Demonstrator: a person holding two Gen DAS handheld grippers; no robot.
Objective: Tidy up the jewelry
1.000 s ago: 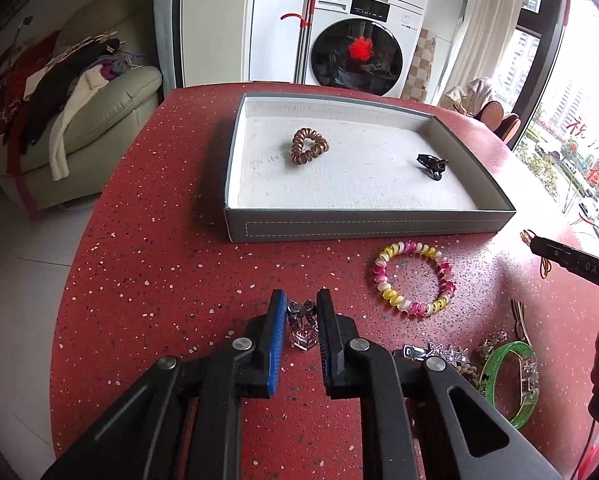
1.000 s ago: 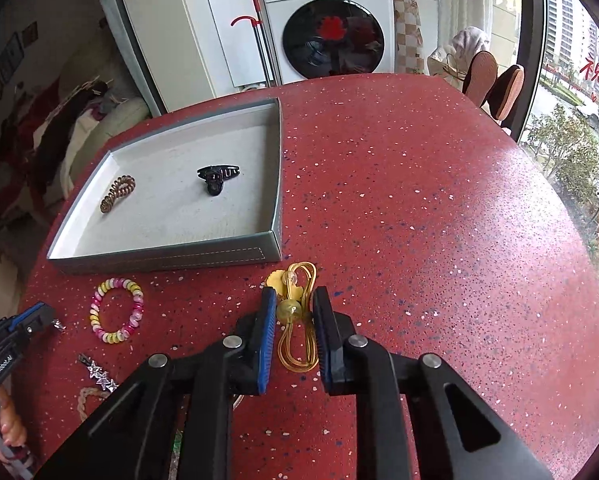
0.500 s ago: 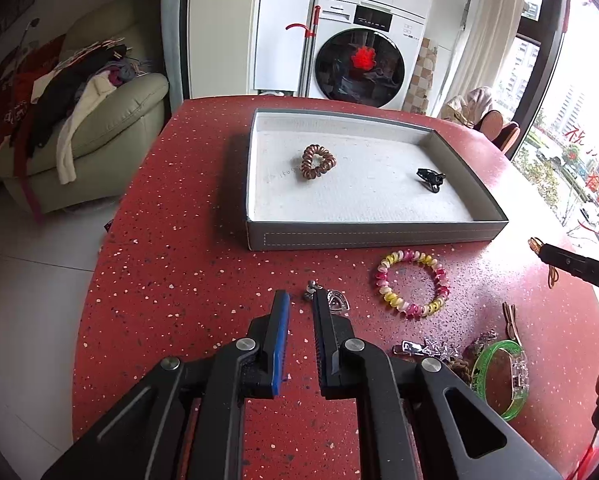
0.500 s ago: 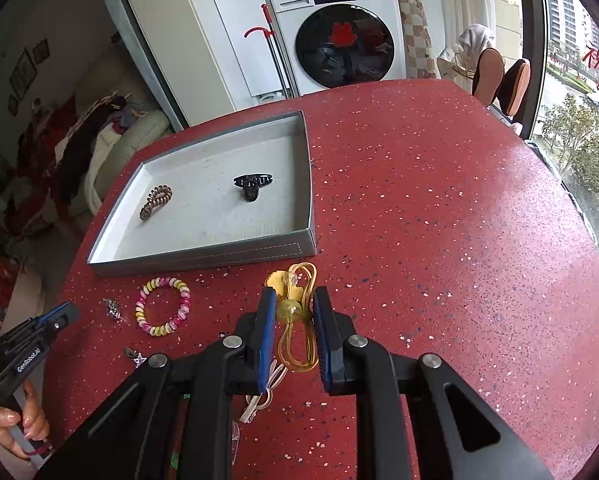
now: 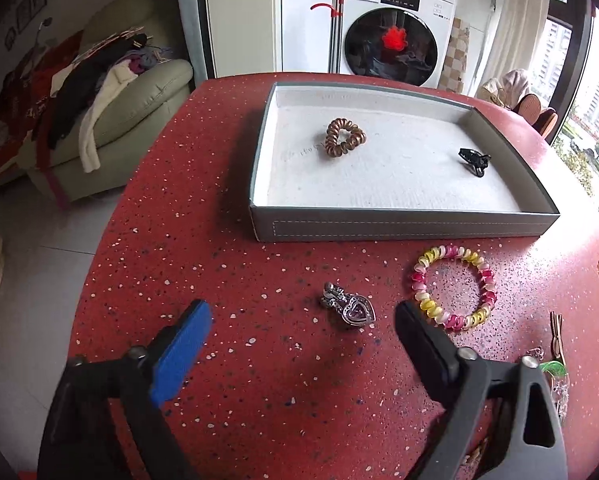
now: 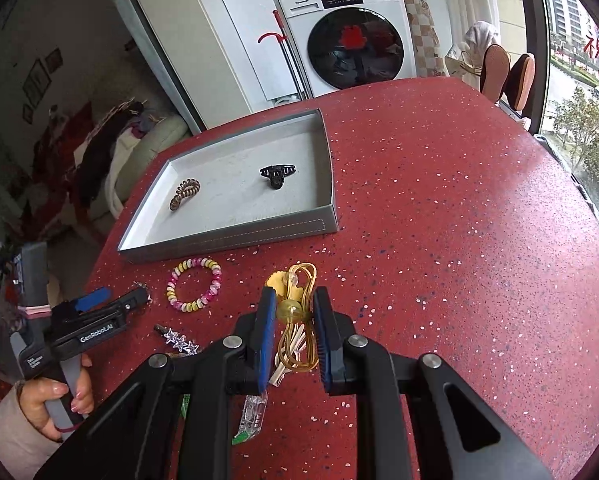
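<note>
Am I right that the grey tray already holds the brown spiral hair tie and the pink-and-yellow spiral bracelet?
Not quite: the left wrist view shows the grey tray holding the brown spiral hair tie and a black claw clip. The pink-and-yellow spiral bracelet lies on the red table.

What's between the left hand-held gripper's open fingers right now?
The silver heart pendant lies on the red table just ahead of the open left hand-held gripper, in its wrist view.
</note>
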